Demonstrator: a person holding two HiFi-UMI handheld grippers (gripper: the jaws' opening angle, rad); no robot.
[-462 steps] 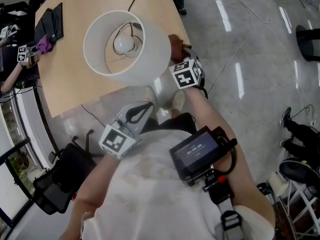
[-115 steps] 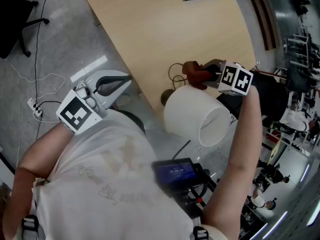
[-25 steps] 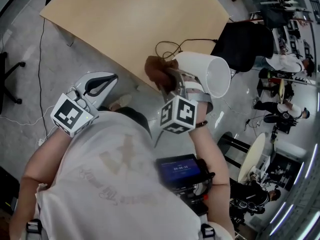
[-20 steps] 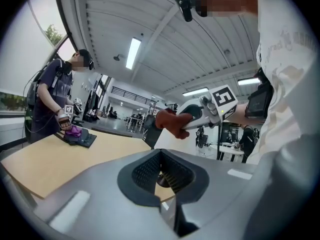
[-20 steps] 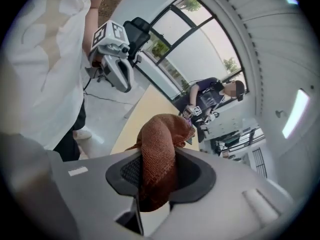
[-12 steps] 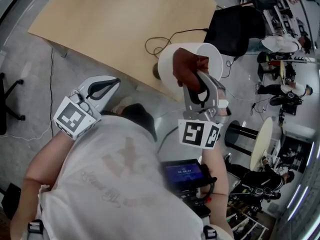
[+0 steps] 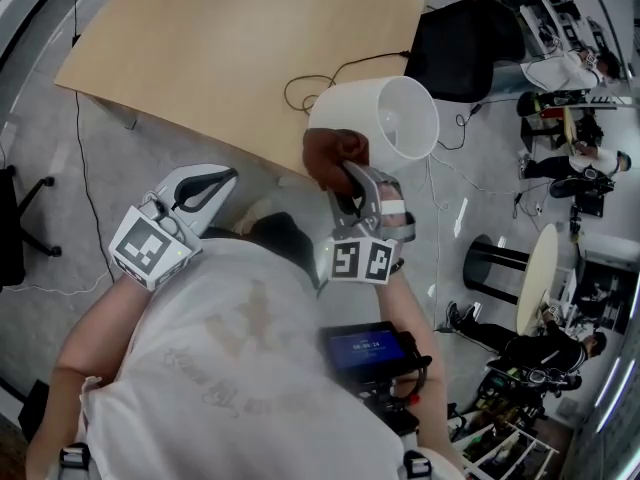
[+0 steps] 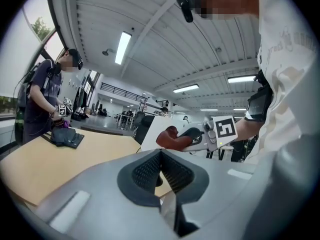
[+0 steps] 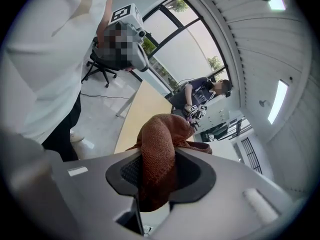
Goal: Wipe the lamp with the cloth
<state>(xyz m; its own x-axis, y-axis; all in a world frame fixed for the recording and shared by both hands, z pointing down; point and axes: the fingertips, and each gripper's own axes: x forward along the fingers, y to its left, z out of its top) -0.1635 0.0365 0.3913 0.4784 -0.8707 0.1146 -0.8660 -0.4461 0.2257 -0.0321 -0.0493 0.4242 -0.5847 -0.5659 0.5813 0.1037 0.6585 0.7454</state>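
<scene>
- Two grippers: the right gripper (image 7: 345,174) is clamped on the one cloth (image 7: 333,155) (rust-brown, bunched between the pads); the left gripper (image 7: 223,177) has its jaws together on nothing.
- The cloth lies against the near side of the one lamp (image 7: 372,116), a white shade by the edge of the one table (image 7: 230,48).
- The left gripper is held off the table, apart from the lamp.
- Half a second ago the cloth covered part of the shade's open mouth; now that mouth is uncovered and the cloth sits lower, at the shade's side.
</scene>
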